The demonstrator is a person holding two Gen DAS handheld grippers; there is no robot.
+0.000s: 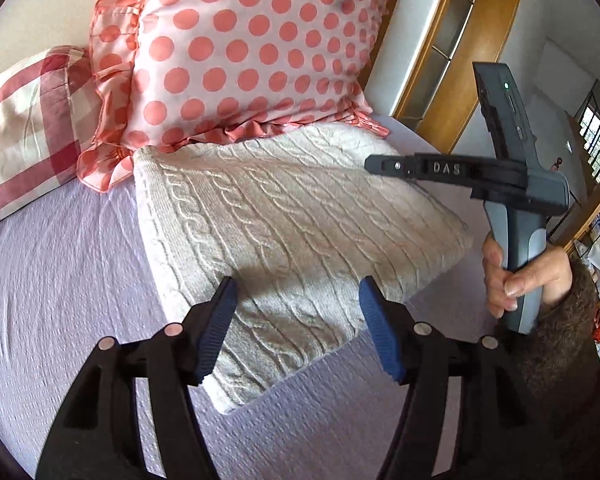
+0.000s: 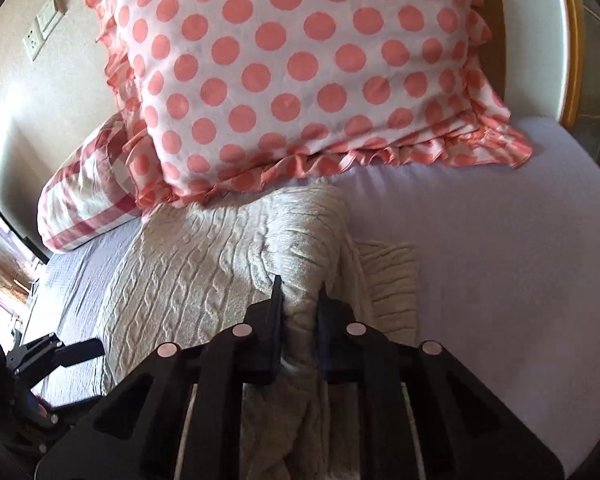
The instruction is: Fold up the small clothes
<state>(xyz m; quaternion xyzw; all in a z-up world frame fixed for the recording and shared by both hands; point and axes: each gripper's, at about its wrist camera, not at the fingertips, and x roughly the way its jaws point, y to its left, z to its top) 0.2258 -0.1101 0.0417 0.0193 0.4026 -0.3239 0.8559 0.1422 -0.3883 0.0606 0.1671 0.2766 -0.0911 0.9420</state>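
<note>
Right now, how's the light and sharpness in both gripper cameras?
Left wrist view: even daylight, cream sweater sharp, soft shadow under the left gripper. Right wrist view: sun glare bleaching the wall, the knit slightly blurred around the right gripper.

Cream cable-knit sweater (image 1: 284, 236) is lying folded into a rough rectangle, flat and smooth across its top face, ribs running along its length. In the left wrist view its near corner is sitting directly ahead of and under the spread jaws, none of it between them. In the right wrist view the knit (image 2: 204, 280) is bunching upward; a raised ridge of fabric is sitting pinched between the narrowed jaws, with a ribbed edge showing just right of them.
</note>
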